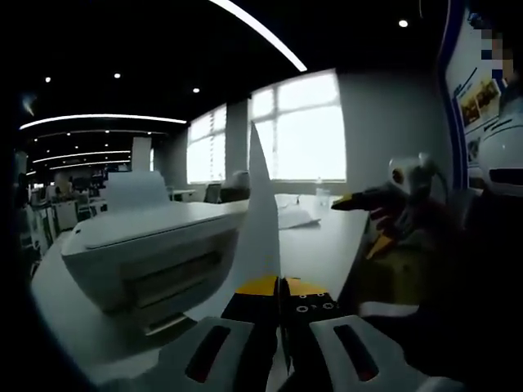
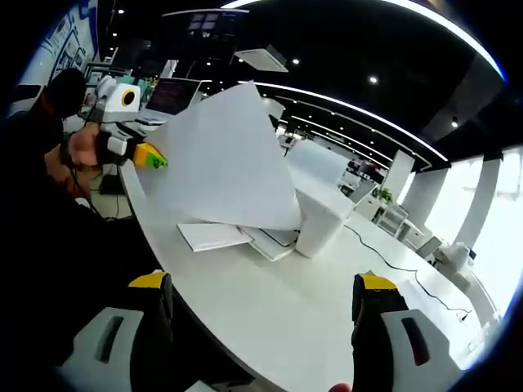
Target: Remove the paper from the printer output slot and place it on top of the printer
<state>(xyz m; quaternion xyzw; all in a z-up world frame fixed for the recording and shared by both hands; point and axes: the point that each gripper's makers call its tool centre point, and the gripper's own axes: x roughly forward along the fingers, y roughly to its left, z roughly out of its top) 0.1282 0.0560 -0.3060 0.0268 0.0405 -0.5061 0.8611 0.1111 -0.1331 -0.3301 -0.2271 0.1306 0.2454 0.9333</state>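
Holding the paper (image 1: 263, 220) clamped in the left tongs (image 1: 282, 286), clear of the output slot, at 3 o'clock of the printer (image 1: 147, 245) on the bench (image 1: 327, 245). Right tongs (image 2: 265, 298) apart, idle. Placing on printer top remains.

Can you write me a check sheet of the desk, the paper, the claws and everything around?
Surface: white desk, long and curved.
Job's things: paper held upright, out of the printer, not yet on top.
Clutter: papers lying flat; a clear cup.
Grippers: left claw shut on the paper; right claw open, holding nothing.
Cables: one thin cable across the desk.
Surroundings: bright windows, ceiling light strips, more desks behind.
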